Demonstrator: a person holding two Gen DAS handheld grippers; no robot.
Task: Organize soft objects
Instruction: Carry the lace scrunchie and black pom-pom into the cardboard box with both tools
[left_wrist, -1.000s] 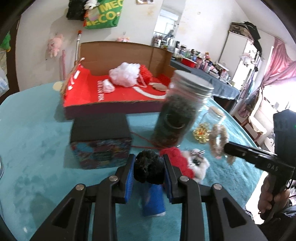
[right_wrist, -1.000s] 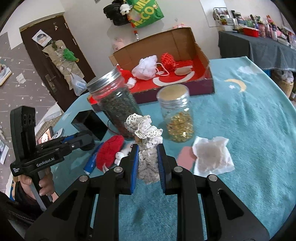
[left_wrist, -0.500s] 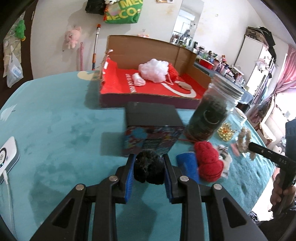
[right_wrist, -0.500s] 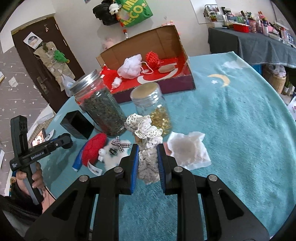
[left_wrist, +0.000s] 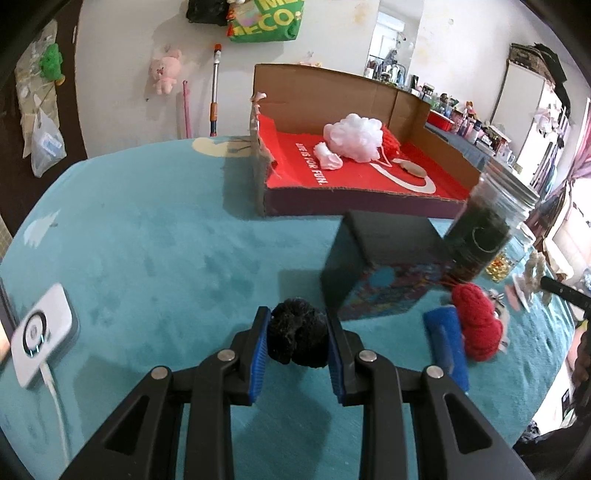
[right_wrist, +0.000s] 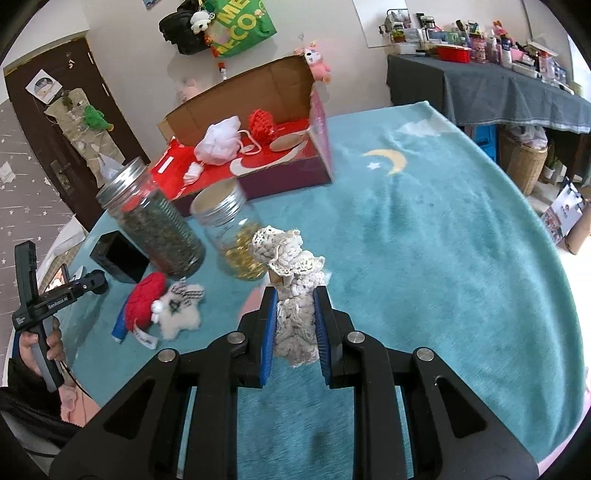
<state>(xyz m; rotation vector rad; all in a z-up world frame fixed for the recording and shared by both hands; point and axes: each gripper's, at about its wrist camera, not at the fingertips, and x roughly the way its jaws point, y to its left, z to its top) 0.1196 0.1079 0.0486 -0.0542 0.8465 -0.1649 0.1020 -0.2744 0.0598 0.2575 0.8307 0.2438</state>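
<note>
The right tongs clenched a lace doll, its long axis upright, head away from them. The left tongs gripped a round black pompom. Ahead-left of the right tongs stood 2 jars before the box. A black cube had shifted right of the left tongs since 1 second earlier.
</note>
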